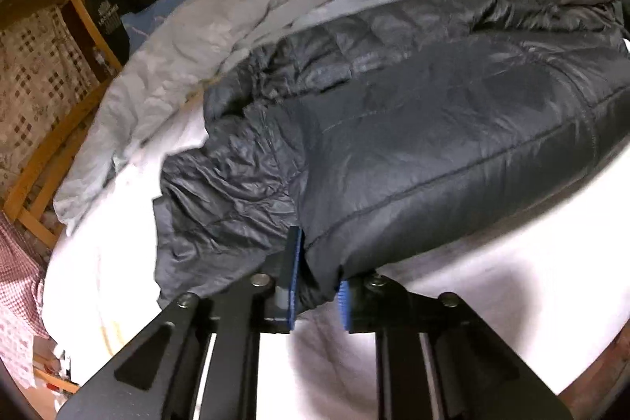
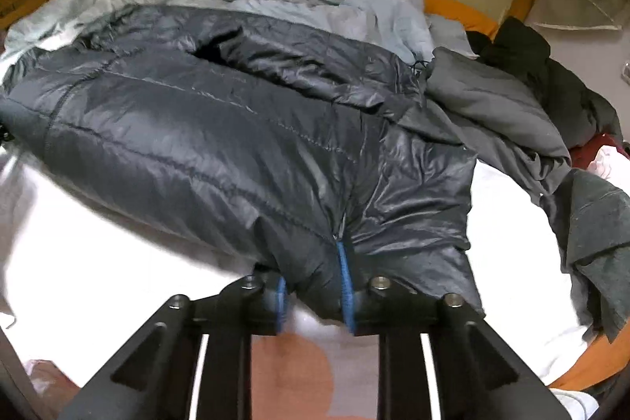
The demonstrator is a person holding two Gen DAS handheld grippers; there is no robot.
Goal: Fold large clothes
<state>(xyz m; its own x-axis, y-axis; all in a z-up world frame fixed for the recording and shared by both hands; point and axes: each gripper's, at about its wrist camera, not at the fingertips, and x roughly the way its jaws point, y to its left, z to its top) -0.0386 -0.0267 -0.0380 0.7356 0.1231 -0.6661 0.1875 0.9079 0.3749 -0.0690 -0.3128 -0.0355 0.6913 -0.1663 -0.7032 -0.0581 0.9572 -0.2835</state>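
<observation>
White bed sheet: one, underlying. Dark quilted jacket: one, spread across it. Pale grey duvet: one, behind. Grey garments: heap, far side. Left gripper, right gripper: each pinching the jacket's near hem.

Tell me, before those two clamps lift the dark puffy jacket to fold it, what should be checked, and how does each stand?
1. Left gripper shut on the jacket hem: ok.
2. Right gripper shut on the hem: ok.
3. Jacket lying flat: not ok, bunched at one side.
4. Grey garment clear of the jacket: not ok, touching.
5. White sheet pinched too: cannot tell.
</observation>
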